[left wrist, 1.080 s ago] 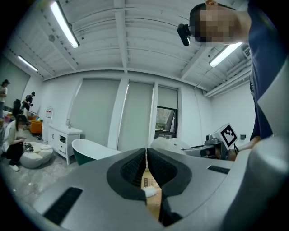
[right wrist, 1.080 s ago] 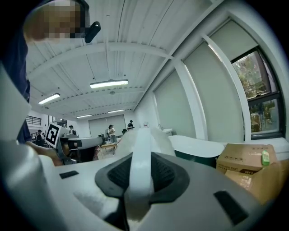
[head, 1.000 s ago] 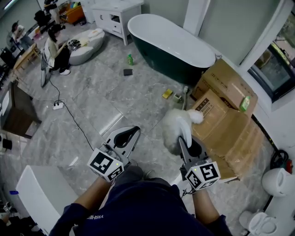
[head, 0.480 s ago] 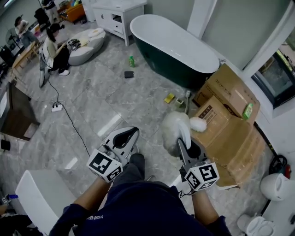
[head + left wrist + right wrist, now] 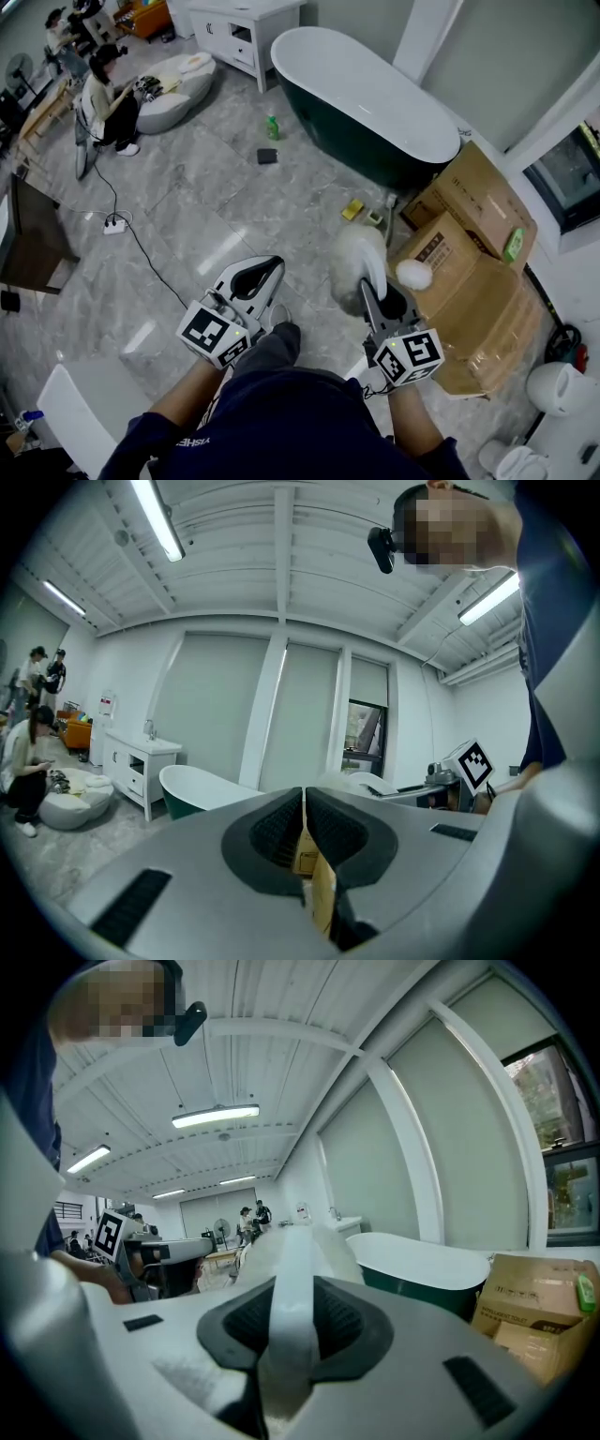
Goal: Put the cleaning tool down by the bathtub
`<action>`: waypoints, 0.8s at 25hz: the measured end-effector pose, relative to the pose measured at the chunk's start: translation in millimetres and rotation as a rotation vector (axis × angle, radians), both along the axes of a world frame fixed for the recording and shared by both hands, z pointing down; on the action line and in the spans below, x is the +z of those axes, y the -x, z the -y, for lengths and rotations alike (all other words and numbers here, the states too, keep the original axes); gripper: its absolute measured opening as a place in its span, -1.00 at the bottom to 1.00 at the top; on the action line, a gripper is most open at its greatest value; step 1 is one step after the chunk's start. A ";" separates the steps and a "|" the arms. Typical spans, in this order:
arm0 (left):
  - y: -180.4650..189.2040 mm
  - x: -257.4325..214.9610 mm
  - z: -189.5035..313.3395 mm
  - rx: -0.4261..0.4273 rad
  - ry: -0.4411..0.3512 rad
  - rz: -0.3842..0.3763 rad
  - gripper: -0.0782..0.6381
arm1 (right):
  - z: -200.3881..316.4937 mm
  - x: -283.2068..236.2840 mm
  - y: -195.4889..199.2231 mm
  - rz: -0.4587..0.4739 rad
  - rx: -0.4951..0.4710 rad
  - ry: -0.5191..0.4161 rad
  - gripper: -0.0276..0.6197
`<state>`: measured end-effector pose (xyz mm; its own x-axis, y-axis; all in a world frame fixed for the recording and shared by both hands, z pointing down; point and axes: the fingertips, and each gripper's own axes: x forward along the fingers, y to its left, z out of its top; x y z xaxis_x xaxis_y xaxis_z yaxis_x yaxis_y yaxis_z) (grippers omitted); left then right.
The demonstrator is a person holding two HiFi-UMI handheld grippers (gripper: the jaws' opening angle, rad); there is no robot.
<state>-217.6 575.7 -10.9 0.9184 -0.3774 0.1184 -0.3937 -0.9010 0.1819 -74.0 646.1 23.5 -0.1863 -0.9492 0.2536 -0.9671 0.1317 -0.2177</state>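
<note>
My right gripper is shut on the white handle of the cleaning tool, a fluffy white duster that sticks up and forward from the jaws. A white ball-shaped end shows to its right. The dark green bathtub with a white inside stands ahead across the floor, also seen as the bathtub in the right gripper view. My left gripper is held level at the left, jaws shut with nothing between them.
Cardboard boxes lie right of the tub. A green bottle, a dark pad and a yellow sponge sit on the grey tiled floor. A white cabinet stands behind; people sit at far left. A toilet is lower right.
The view has shifted forward toward the tub; the tub and boxes sit lower in frame. The duster's ball end has swung right and down. Both grippers keep their hold.
</note>
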 end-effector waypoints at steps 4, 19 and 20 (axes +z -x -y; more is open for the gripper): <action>2.8 -1.0 41.7 0.000 0.009 0.000 -0.68 | 39.1 -0.3 2.5 -0.002 0.004 0.016 -0.63; 22.3 2.4 158.7 0.003 0.011 -0.017 -0.68 | 158.5 -5.8 19.7 -0.008 0.016 0.011 -0.64; 22.2 3.0 164.8 0.004 0.011 -0.017 -0.68 | 165.3 -5.8 20.0 -0.009 0.013 0.011 -0.64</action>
<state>-239.7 410.9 -7.9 0.9217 -0.3729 0.1071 -0.3873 -0.9004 0.1983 -94.0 480.7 17.7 -0.1719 -0.9487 0.2655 -0.9706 0.1169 -0.2106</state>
